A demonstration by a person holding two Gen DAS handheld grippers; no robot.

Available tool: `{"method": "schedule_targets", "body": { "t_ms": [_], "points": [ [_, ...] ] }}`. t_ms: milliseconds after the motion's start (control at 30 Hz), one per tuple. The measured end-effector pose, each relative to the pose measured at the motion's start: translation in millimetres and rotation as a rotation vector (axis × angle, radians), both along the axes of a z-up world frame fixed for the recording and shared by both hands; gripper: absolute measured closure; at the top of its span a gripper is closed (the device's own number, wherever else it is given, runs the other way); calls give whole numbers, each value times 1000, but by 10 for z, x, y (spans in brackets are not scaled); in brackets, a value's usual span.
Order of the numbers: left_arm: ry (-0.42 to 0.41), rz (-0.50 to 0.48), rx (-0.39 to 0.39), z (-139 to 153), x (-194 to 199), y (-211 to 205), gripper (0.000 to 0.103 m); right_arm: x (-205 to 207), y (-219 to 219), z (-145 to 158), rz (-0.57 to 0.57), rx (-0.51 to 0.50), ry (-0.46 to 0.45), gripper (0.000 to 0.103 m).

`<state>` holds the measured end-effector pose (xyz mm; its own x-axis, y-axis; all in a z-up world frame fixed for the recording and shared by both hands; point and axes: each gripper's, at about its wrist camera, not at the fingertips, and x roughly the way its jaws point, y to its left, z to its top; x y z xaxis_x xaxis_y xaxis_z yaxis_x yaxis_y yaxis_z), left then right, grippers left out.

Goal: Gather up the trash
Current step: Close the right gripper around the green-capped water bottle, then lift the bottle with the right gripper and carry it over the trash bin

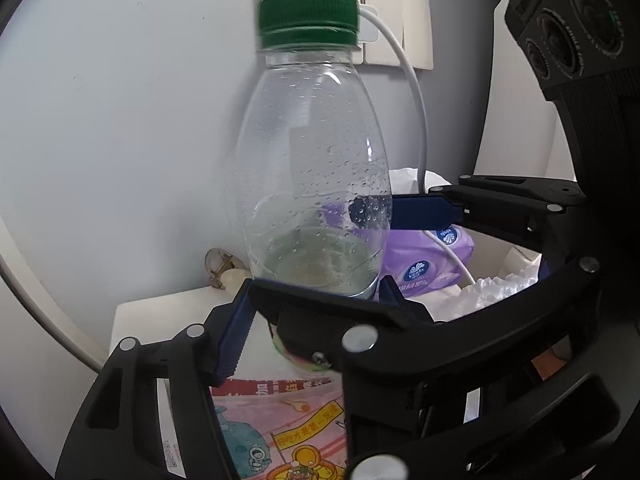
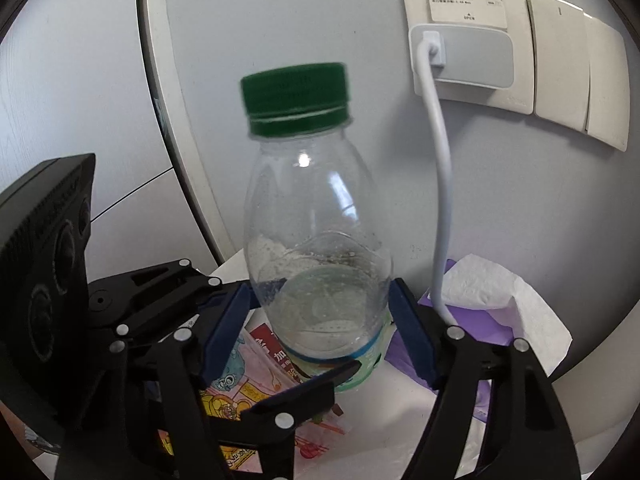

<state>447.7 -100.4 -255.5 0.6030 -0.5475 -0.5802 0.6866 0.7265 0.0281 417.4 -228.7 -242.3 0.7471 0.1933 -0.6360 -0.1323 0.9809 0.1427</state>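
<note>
A clear, nearly empty plastic bottle with a green cap stands upright in front of the wall. It also shows in the right wrist view. My right gripper has its blue pads pressed on both sides of the bottle's lower body. My left gripper is open around the bottle's base; one of its fingers is at the left, and the right gripper's arm crosses in front. The right gripper's far finger reaches the bottle from the right.
A pink cartoon-printed wrapper lies on the white table. A purple tissue pack and white tissue lie to the right. A white cable hangs from a wall charger. Wall switches are behind.
</note>
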Motion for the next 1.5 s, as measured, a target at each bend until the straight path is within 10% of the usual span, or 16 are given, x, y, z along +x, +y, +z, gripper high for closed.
{"method": "schedule_targets", "body": {
  "t_ms": [1500],
  "points": [
    [-110, 129, 48, 1195, -1512, 550, 45, -1632, 246, 1278, 143, 28, -129, 40]
  ]
}}
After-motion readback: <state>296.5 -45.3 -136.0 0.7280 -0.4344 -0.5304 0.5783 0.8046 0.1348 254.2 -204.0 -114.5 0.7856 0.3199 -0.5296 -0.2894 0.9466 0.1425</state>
